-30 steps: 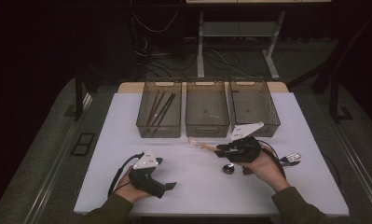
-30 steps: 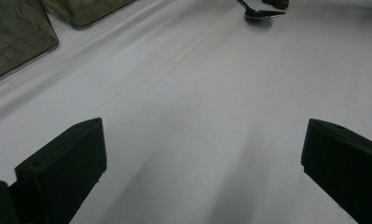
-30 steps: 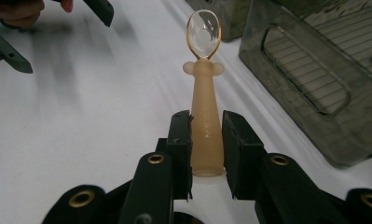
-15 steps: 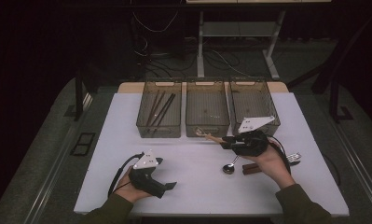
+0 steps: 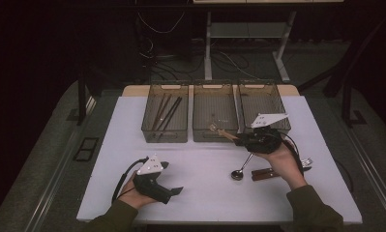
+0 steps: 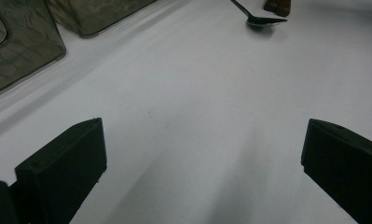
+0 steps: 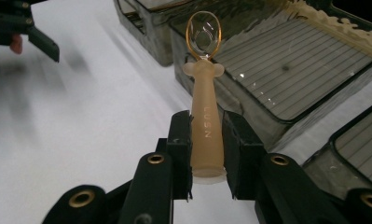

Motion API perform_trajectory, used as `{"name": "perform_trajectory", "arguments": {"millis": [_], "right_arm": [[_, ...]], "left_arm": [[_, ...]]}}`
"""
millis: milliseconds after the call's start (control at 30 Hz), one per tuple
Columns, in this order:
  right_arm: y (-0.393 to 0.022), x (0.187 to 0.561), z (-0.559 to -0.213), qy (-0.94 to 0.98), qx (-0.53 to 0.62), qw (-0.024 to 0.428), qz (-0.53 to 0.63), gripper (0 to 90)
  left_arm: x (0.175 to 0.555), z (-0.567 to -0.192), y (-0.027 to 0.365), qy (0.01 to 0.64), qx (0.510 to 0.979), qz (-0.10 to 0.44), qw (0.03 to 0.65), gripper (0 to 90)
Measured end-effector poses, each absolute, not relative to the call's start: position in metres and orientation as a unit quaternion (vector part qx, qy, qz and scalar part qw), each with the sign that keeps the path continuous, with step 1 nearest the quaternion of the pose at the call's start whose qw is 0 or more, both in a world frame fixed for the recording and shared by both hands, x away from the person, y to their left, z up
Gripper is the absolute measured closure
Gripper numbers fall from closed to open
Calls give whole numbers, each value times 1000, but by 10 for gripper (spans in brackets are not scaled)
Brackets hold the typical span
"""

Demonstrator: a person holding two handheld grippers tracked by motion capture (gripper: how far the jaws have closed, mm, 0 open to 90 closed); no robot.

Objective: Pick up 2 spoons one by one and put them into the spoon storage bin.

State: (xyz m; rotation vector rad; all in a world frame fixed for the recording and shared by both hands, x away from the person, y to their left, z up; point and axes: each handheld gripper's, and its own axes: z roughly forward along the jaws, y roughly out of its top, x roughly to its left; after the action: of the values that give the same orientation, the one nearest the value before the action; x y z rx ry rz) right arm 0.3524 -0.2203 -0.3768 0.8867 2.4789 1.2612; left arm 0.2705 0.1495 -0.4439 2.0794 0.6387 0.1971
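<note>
Two hand-held grippers — right hand-held gripper [image 7: 207,154] clamped on translucent peach plastic spoon [image 7: 205,93], left hand-held gripper [image 6: 197,163] jaws apart.

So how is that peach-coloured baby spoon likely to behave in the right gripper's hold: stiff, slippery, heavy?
The baby spoon probably stays stiff: it juts straight out from the right gripper without sagging. It looks light, being small plastic with a thin clear bowl. Its smooth, rounded handle might slip or twist, since the pads pinch only its lower end.

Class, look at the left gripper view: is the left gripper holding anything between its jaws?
No. The left gripper stands wide open, with just bare white table between its jaws.
</note>
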Motion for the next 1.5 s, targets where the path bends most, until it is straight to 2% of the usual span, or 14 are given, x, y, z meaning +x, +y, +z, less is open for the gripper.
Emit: {"name": "perform_trajectory", "arguments": {"millis": [967,1500], "right_arm": [[-200,415,-356,836,349,124,404,738],[-179,444,-382,849,382,102,351,737]], "left_arm": [[269,-444,149,256,846,80,460,0],[269,-444,148,250,849,82,459,0]]}}
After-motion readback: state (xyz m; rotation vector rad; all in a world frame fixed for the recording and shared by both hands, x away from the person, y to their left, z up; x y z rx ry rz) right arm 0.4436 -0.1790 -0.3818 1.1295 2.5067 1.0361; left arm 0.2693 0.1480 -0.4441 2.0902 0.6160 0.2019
